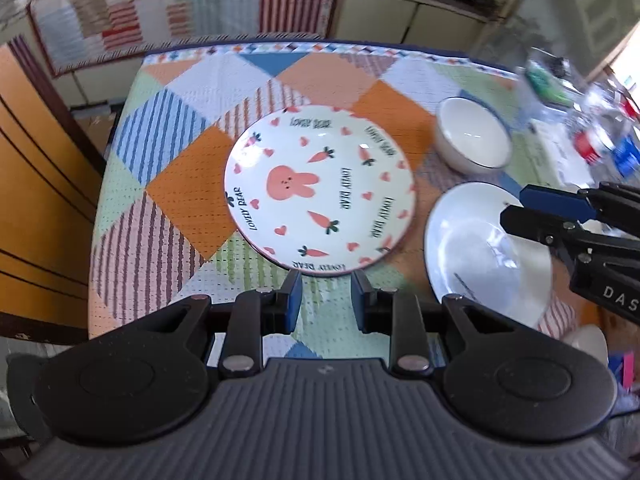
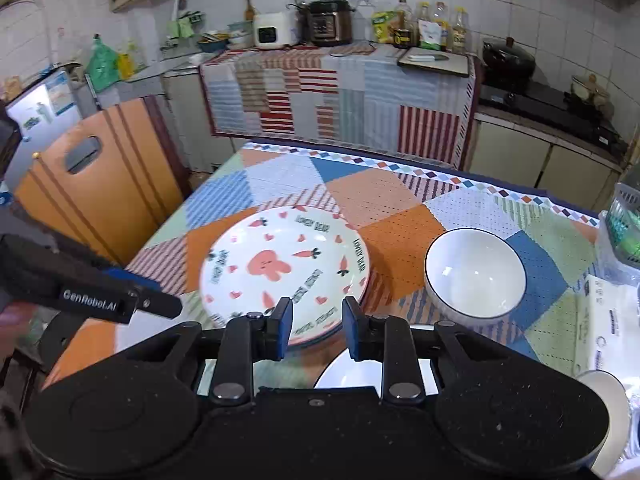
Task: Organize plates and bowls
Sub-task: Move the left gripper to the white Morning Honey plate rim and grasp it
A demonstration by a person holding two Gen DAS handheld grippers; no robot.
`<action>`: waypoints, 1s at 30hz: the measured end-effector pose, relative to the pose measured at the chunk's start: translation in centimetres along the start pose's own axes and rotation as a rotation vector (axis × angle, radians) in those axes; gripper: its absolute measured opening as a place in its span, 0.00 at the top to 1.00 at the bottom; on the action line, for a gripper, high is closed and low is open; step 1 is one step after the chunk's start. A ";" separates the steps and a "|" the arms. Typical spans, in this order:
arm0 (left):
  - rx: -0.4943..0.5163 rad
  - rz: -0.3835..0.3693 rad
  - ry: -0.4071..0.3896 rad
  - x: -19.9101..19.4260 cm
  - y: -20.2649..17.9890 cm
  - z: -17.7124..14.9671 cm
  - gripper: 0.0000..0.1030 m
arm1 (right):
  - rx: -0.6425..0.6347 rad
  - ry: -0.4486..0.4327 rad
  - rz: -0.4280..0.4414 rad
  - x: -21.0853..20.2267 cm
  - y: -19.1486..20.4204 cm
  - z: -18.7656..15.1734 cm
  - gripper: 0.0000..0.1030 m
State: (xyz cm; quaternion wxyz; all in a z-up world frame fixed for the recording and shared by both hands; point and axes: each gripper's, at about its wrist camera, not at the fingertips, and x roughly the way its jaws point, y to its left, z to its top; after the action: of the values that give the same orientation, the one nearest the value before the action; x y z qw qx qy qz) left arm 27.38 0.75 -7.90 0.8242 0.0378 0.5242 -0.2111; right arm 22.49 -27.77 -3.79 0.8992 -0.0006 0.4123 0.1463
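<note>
A rabbit-and-carrot plate (image 1: 320, 190) lies mid-table on the patchwork cloth; it also shows in the right wrist view (image 2: 284, 268), seemingly on top of another plate. A white bowl with a dark rim (image 1: 474, 138) (image 2: 474, 272) stands to its right. A plain white plate (image 1: 486, 254) (image 2: 352, 372) lies nearer, right of the rabbit plate. My left gripper (image 1: 326, 292) is open and empty just before the rabbit plate's near rim. My right gripper (image 2: 316, 320) is open and empty above the white plate; its fingers (image 1: 560, 212) show over that plate.
A wooden chair (image 2: 96, 196) stands at the table's left. Bottles and packets (image 1: 592, 120) crowd the right side, with a white box (image 2: 612, 312) and a white cup (image 2: 608, 408). A cloth-covered counter (image 2: 340, 96) with appliances lies behind the table.
</note>
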 end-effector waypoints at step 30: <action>0.159 -0.080 -0.075 0.7 -8.8 -3.2 0.22 | 0.479 0.011 -0.051 -4.0 -11.9 -14.1 0.16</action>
State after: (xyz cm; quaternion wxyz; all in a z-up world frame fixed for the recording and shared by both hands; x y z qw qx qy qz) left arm 21.52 -6.60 -8.51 0.8285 0.0742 0.4757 -0.2860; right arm 12.71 -41.91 -11.54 0.8748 0.2016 0.4401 0.0216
